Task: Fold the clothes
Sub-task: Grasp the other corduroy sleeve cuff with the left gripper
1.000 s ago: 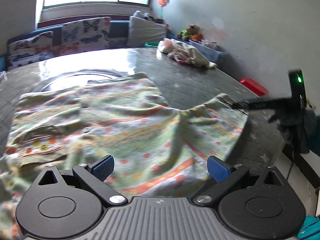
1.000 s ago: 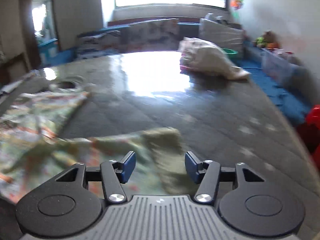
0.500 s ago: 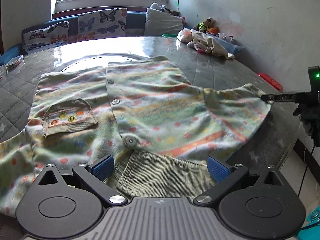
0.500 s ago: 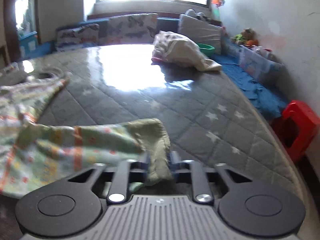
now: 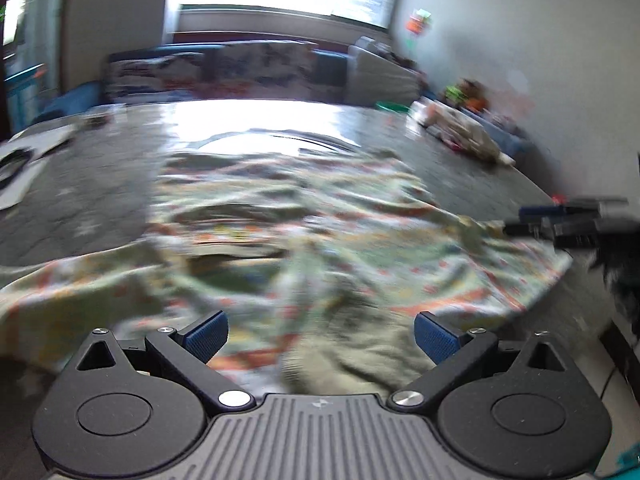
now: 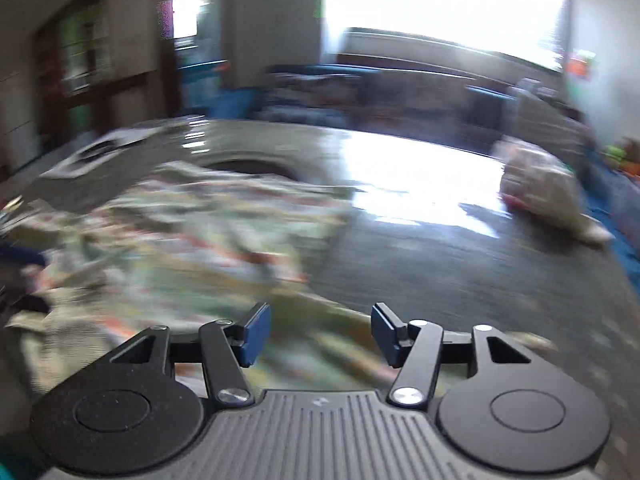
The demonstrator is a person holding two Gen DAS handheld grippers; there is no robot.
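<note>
A pale green patterned shirt [image 5: 288, 236] lies spread and rumpled on the dark quilted table [image 5: 460, 172]. Both views are motion-blurred. My left gripper [image 5: 320, 332] is open and empty, just above the shirt's near hem. My right gripper [image 6: 316, 334] is open and empty over the shirt's right sleeve [image 6: 224, 240]. In the left wrist view the right gripper [image 5: 560, 222] shows at the shirt's right edge.
A heap of pale clothes [image 6: 548, 188] lies at the table's far right, also seen in the left wrist view [image 5: 460, 136]. White paper [image 5: 24, 168] lies at the far left. Sofa cushions [image 5: 240, 68] and a window stand behind the table.
My right gripper was shut on the sleeve cuff; it has let go and opened, and swung left toward the shirt. The shirt has bunched up. The left gripper stays open.
</note>
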